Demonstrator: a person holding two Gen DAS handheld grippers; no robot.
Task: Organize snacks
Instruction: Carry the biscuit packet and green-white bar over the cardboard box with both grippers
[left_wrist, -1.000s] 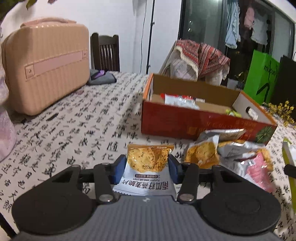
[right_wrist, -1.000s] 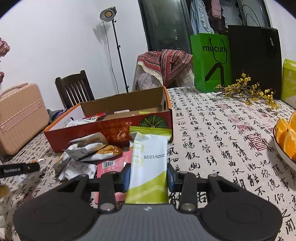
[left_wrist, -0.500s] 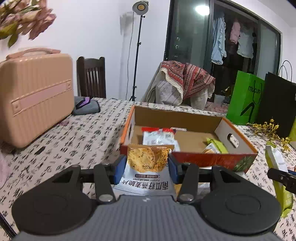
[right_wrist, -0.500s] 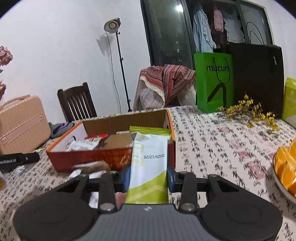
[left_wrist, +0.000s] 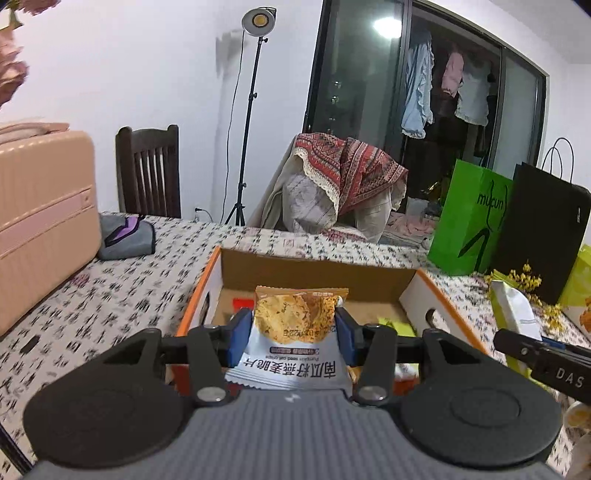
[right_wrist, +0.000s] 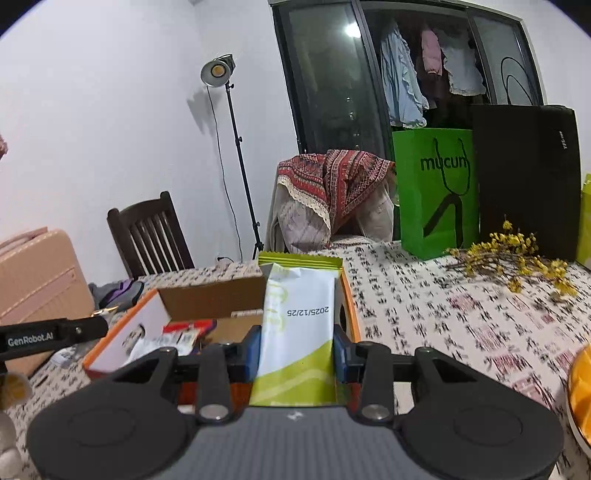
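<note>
In the left wrist view, the left gripper (left_wrist: 294, 334) is clenched on an orange snack packet (left_wrist: 295, 332), its blue pads pressing the two side edges, and the packet is held in the air in front of the open cardboard box (left_wrist: 314, 267) on the patterned tablecloth (left_wrist: 122, 295). The packet looks light and soft, with a crinkly film that can slip, and the crisps inside are probably fragile, so I think a gentle hold at the sealed edges is best. It is printed with Chinese characters and the small words "Pumpkin seed oat crisps". A green bag (left_wrist: 469, 221) behind reads "mucun". In the right wrist view, the right gripper (right_wrist: 298, 349) grips a white and green snack packet (right_wrist: 299, 325) by its long sides, also above the near edge of the box. This one seems thin, light and bendable. It shows the date "2025/12/25". At the left edge, the other tool carries "GenRobot.AI".
</note>
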